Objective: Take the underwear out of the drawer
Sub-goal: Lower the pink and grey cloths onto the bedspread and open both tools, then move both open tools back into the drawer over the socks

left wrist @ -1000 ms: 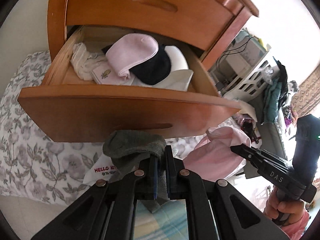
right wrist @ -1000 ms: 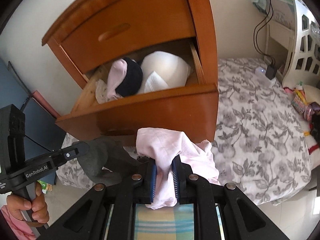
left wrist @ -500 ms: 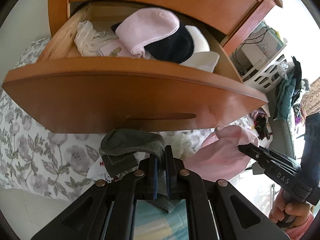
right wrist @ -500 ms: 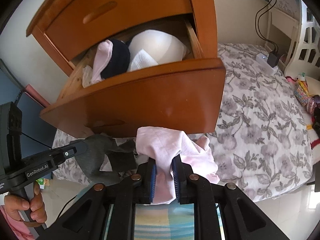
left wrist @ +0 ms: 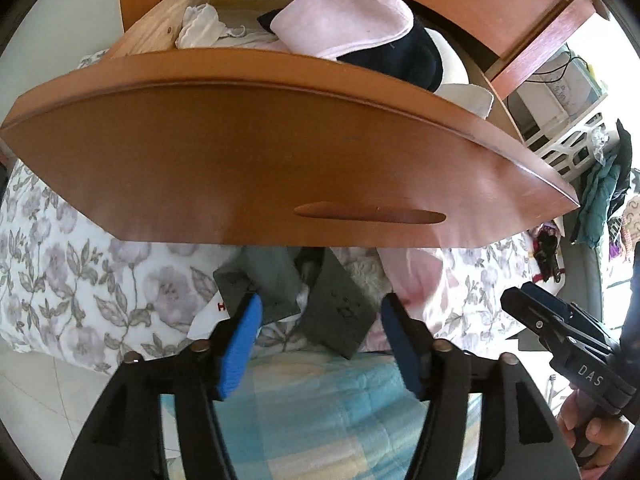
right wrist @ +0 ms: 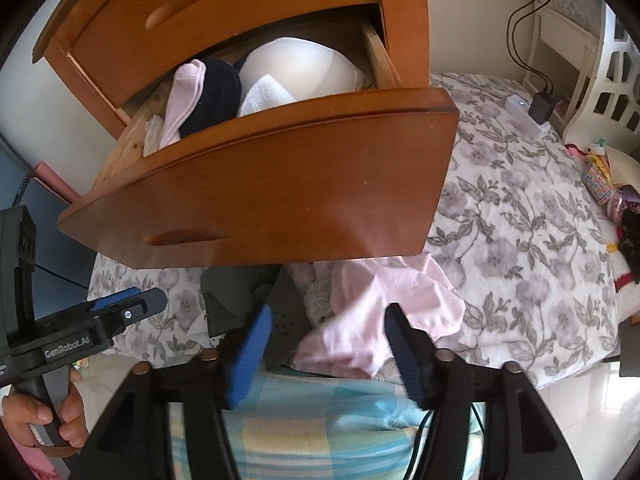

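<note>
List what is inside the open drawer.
In the open drawer: a pale pink garment lying over a dark navy one, a white rounded piece, a folded white cloth and crumpled white fabric. Anything beneath them is covered.

"DAS" on right tongs (left wrist: 532, 316), "GenRobot.AI" on left tongs (right wrist: 132, 306)

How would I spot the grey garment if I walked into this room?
Find the open wooden drawer jutting over the flowered bed. Just below its front lies a small heap of clothes. The grey garment is the dark one, left of the pale pink garment.
</note>
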### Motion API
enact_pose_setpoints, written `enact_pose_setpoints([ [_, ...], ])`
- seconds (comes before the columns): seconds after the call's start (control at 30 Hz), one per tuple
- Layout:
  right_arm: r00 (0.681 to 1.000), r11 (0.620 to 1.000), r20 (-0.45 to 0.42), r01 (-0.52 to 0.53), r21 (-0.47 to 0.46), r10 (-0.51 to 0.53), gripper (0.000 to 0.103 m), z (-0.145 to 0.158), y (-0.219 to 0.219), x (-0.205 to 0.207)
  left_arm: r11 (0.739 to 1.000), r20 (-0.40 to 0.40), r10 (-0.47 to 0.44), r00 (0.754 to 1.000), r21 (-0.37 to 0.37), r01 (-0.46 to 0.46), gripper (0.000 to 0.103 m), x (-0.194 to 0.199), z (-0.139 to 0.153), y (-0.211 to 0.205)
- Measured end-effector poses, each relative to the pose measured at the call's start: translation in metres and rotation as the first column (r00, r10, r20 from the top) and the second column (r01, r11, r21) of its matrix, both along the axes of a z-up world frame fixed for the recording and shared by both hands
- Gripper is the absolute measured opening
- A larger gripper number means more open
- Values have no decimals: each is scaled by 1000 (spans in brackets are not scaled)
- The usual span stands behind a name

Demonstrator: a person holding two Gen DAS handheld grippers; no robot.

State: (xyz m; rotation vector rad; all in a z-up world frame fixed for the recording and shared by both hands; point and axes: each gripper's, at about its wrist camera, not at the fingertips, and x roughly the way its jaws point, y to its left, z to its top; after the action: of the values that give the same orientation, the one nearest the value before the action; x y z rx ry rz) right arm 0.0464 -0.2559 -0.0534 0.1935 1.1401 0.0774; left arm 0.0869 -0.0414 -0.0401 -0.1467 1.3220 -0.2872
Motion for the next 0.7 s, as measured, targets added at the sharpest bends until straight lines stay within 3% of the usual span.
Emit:
enact_pose_setpoints([
  [0.43, 1000, 999, 14, 7, -45, -7, 89, 3, -3, -4, 998, -14, 33, 999, 47, -32, 80, 0, -4, 3],
  [0.57, 1000, 998, 23, -4, -55, 5, 103, 3, -1, -5, 997, -12, 51, 999, 52, -51, 85, 0, -4, 6],
  [0.7, 999, 998, 32, -9, -61, 11, 103, 3, -1, -6, 997, -7, 73, 997, 39, -72, 87, 0, -3, 9],
])
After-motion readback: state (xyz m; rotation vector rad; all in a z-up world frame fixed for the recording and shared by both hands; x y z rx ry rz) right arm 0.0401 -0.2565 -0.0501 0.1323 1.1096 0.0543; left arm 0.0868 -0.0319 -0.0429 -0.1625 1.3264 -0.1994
